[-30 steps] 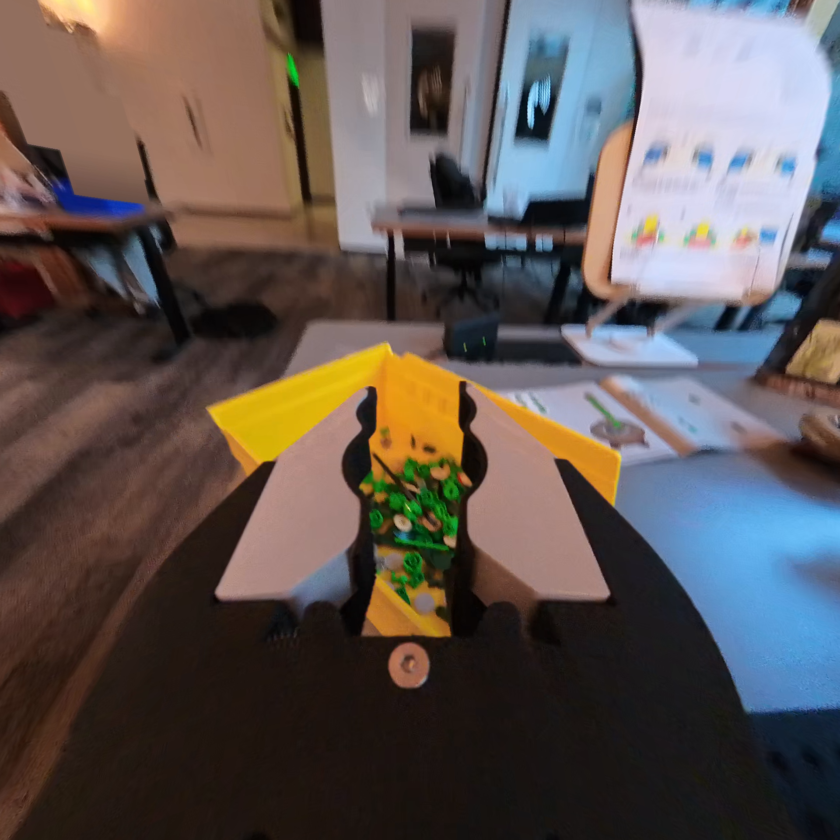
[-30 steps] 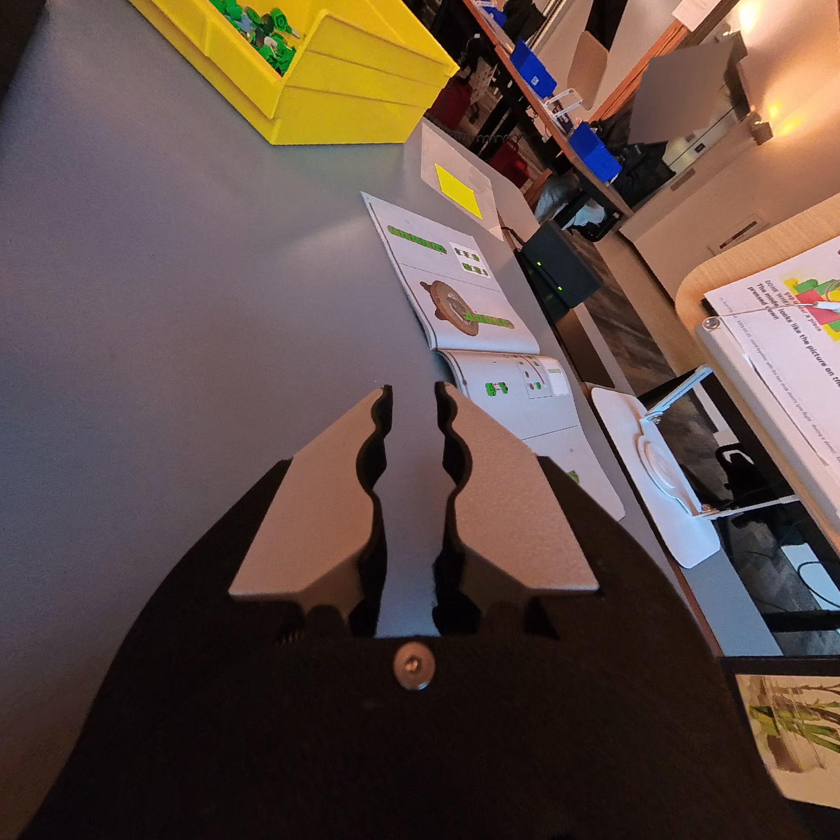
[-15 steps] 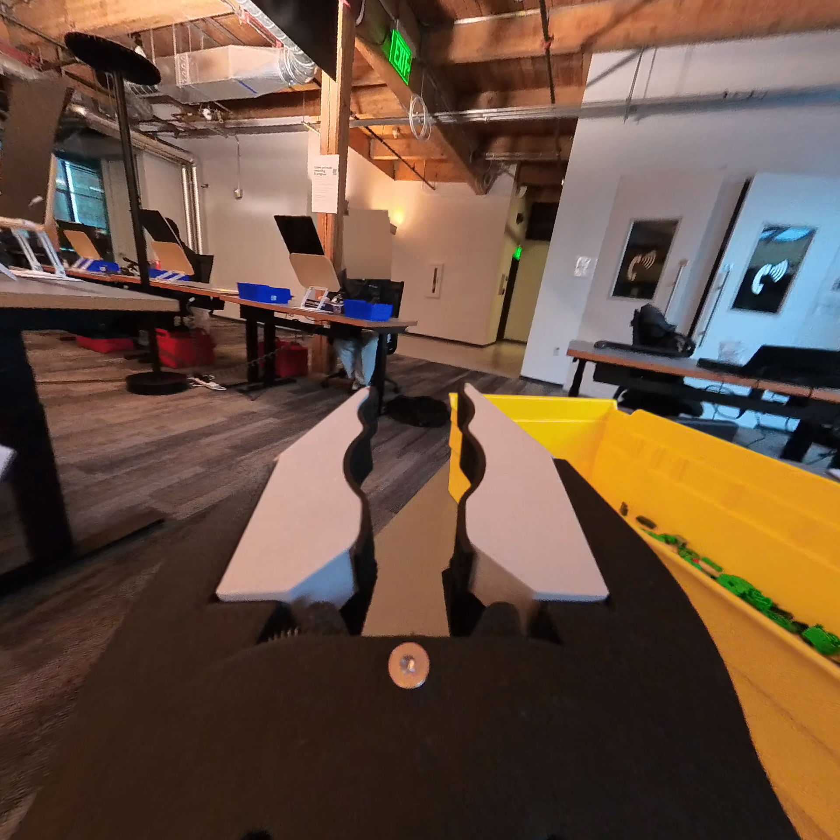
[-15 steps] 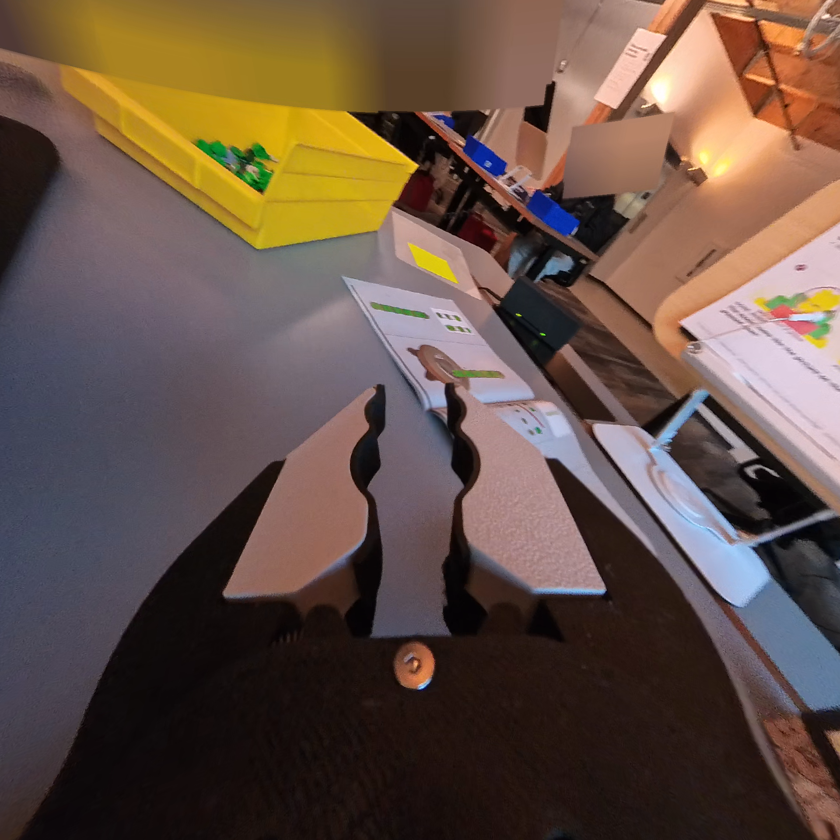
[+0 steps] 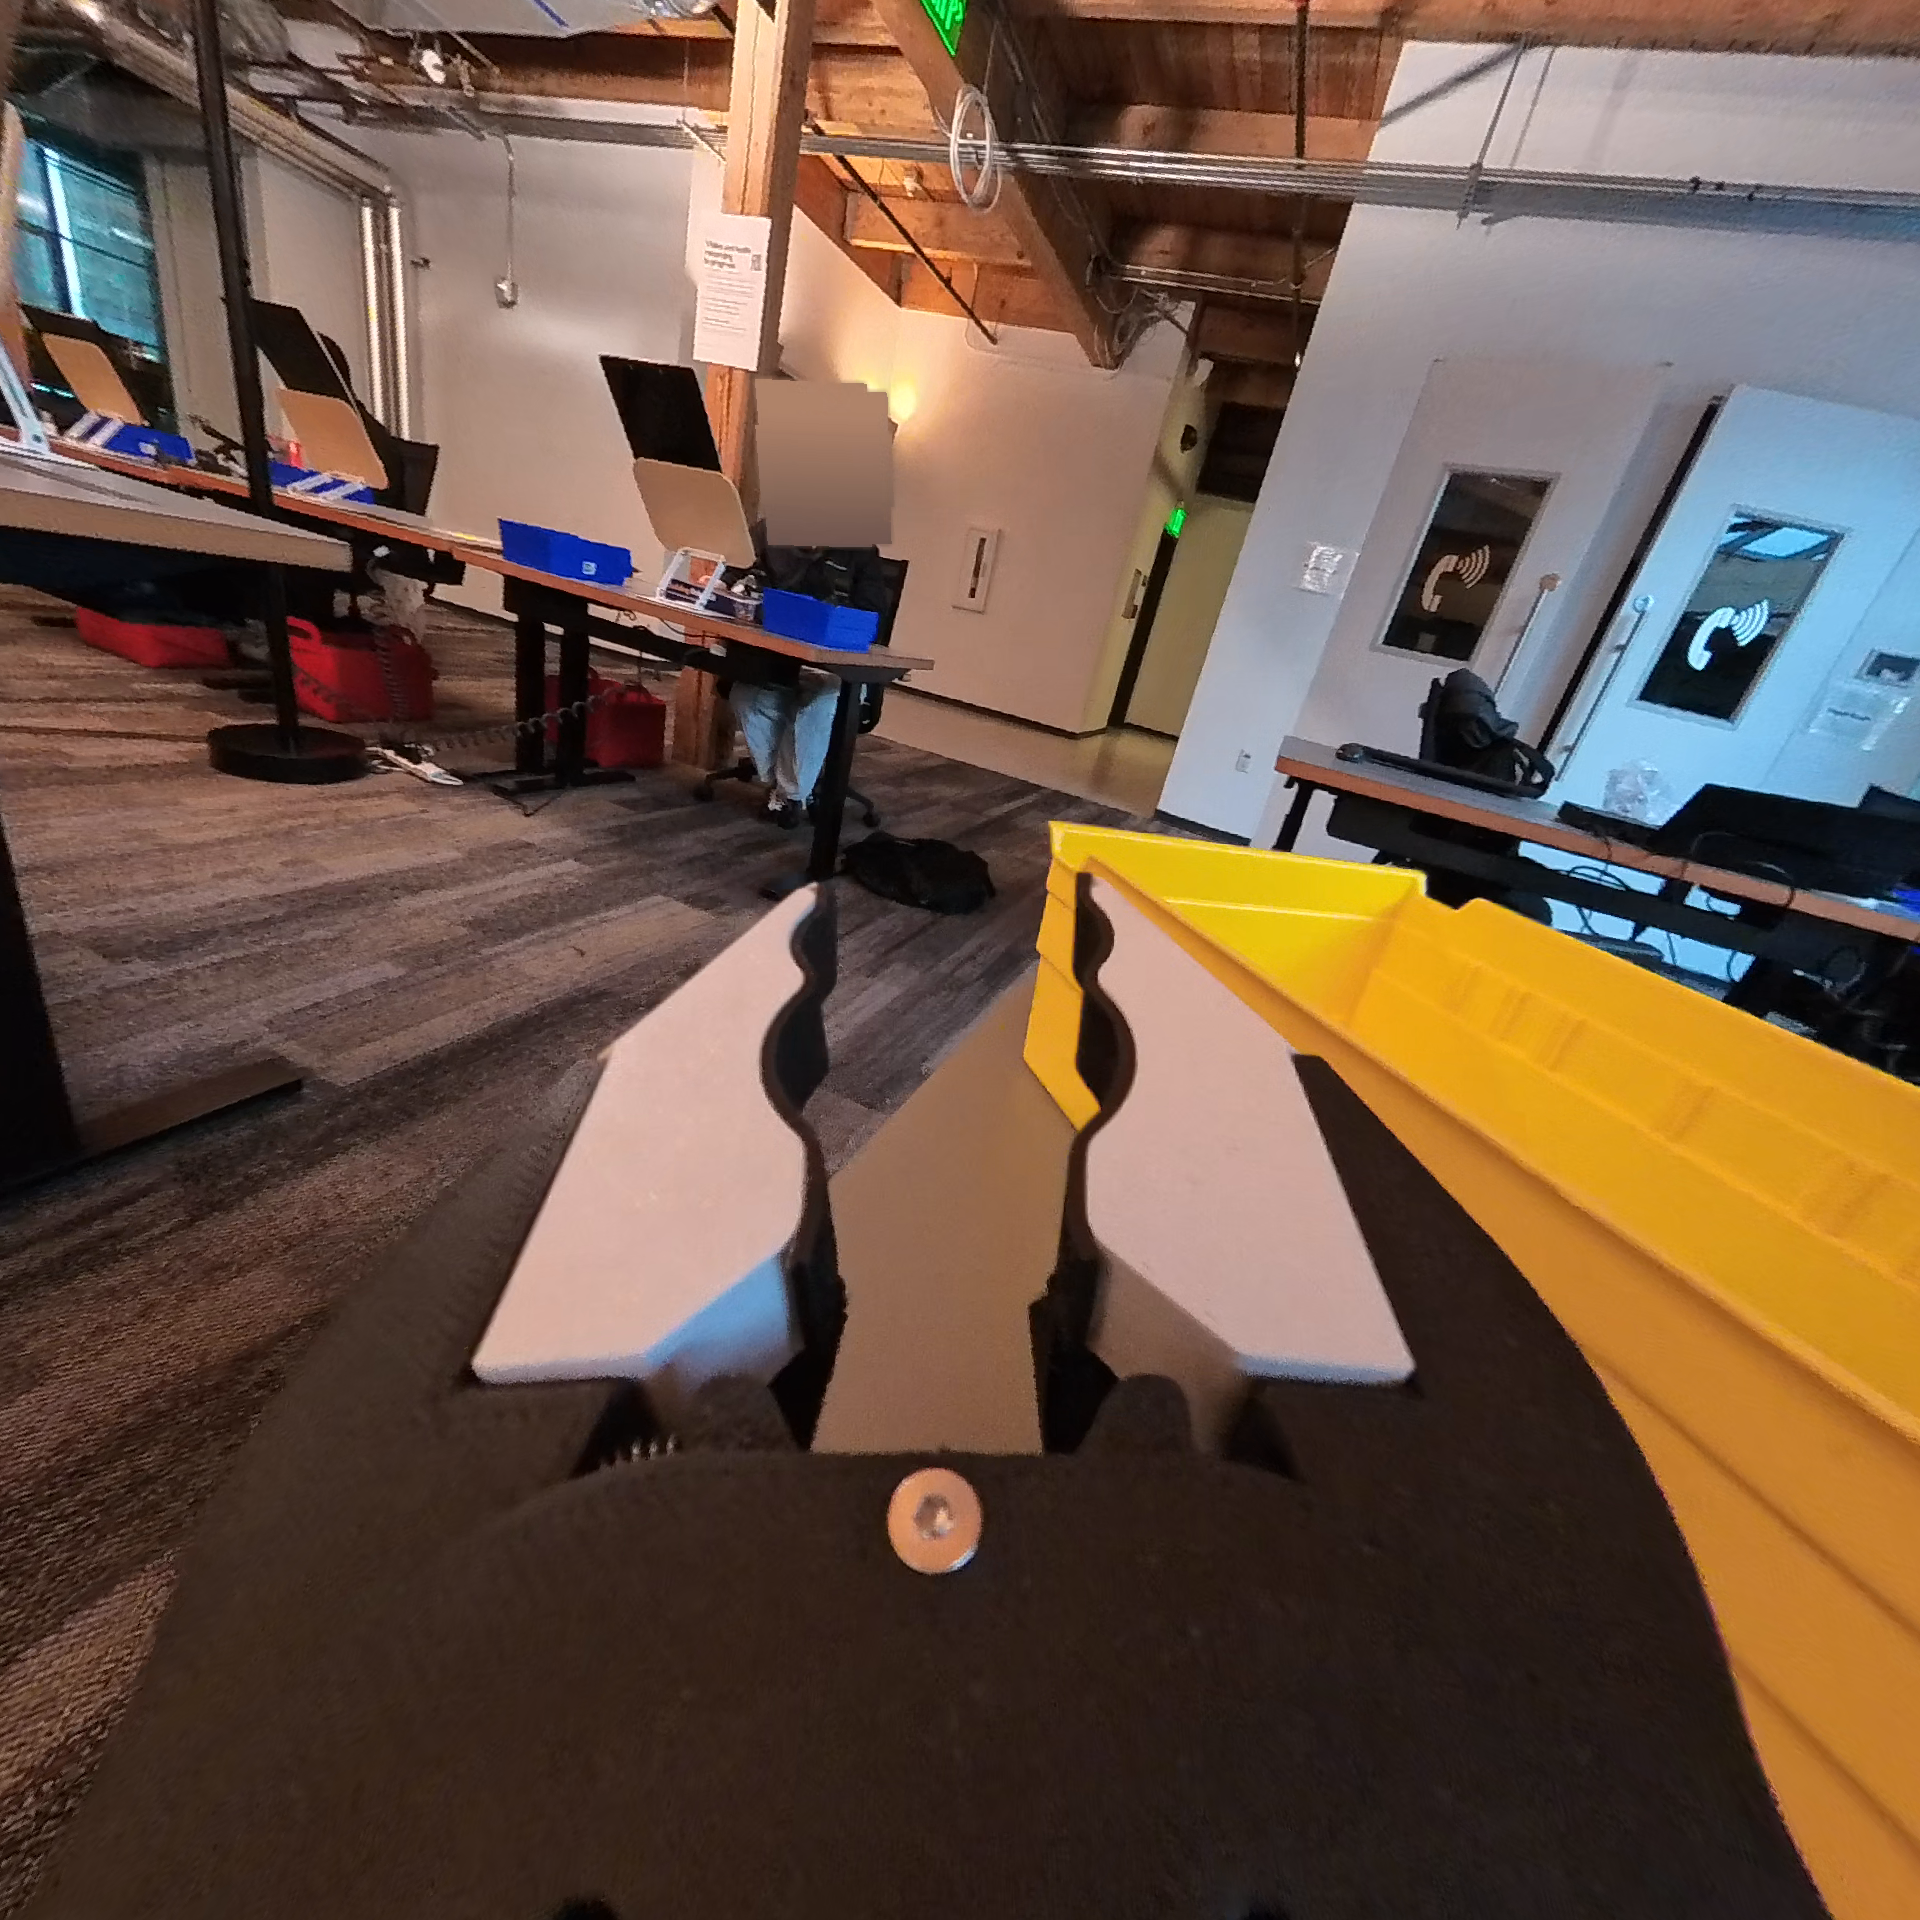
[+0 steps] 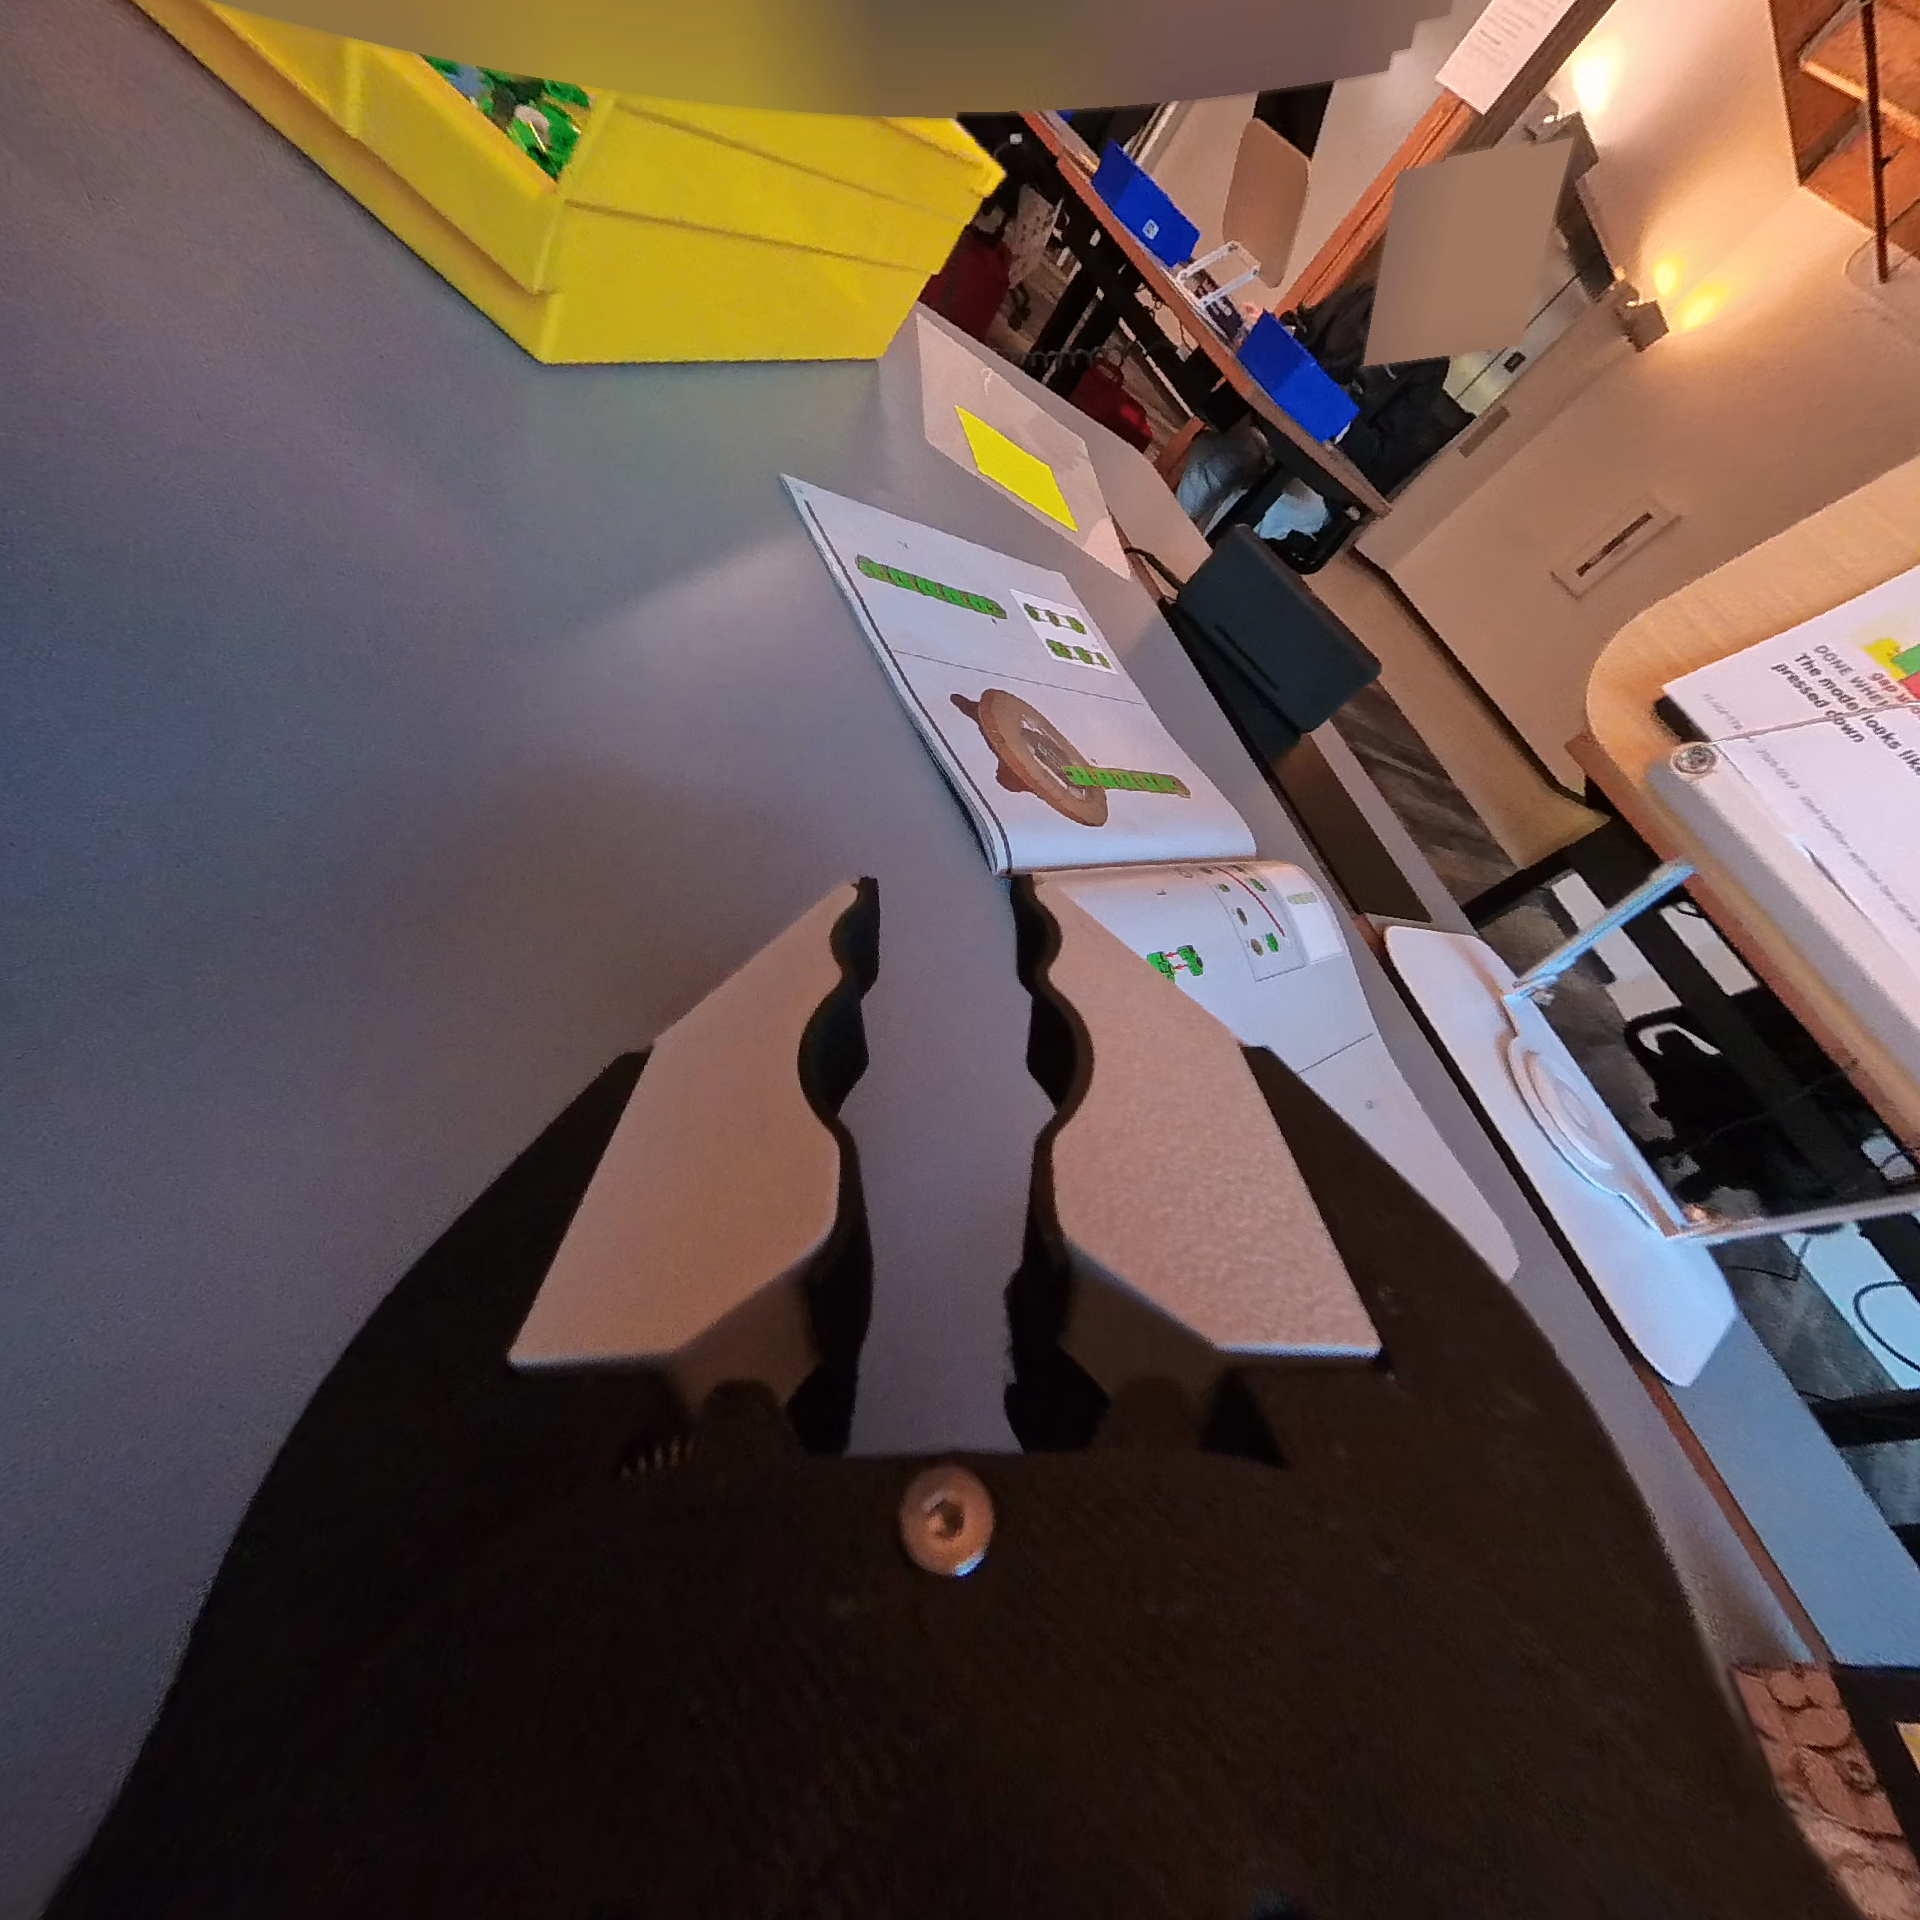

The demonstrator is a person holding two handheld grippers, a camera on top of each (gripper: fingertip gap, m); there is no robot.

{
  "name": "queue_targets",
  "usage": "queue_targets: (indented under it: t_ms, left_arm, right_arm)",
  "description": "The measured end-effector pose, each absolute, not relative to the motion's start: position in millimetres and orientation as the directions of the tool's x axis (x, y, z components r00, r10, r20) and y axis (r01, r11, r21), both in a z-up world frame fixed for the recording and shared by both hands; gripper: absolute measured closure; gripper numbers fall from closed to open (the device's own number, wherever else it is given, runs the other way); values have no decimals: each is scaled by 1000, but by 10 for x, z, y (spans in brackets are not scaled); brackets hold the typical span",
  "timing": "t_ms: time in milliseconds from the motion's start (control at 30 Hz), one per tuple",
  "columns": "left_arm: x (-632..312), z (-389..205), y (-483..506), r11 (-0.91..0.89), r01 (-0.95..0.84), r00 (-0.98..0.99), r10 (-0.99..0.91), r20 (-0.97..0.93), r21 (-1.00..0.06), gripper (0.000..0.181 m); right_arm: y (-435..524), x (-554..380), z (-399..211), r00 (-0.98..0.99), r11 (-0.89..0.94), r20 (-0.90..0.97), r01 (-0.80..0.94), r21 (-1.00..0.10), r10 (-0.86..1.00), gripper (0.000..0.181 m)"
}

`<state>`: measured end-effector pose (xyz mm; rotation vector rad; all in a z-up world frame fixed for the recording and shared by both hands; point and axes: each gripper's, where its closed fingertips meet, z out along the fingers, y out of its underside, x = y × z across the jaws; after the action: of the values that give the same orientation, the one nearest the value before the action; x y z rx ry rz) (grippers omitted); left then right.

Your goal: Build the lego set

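Note:
A yellow bin [image 6: 727, 239] stands at the far left of the grey table [image 6: 364, 675] and holds green lego pieces [image 6: 520, 104]. In the left wrist view the bin's outer wall [image 5: 1558, 1091] runs along the right side. My left gripper [image 5: 951, 904] is open and empty, just left of the bin and pointing out over the table's corner toward the room. My right gripper [image 6: 940, 899] is open and empty, low over the table, its tips just short of the open instruction booklet [image 6: 1029, 707].
A clear sleeve with a yellow square [image 6: 1013, 468] lies beyond the booklet. A black box [image 6: 1268, 644] sits off the table's far edge. A white stand [image 6: 1538, 1143] holds a sheet on a board [image 6: 1787, 748] at the right. A seated person [image 5: 800, 665] is at a distant desk. Spacing between my two grippers at the tips: around 55 cm.
My left gripper swung from pointing down into the bin to beside its left wall, facing the room. My right gripper shifted a little, and the booklet now lies closer to its tips.

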<state>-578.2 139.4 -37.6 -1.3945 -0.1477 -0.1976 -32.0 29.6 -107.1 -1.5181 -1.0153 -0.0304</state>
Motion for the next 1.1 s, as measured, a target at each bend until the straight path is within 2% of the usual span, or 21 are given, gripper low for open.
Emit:
queue_targets:
  t_ms: [333, 1100]
  left_arm:
    - [-5704, -377, 1378, 158, 258, 963, -125, 240, -953, 137]
    - [-5548, -402, 1414, 114, 242, 956, -195, 217, -963, 135]
  right_arm:
    - [359, -401, -1269, 478, 176, 712, 754, -633, 514, 159]
    - [433, -352, -1304, 469, 156, 735, 782, -604, 490, 164]
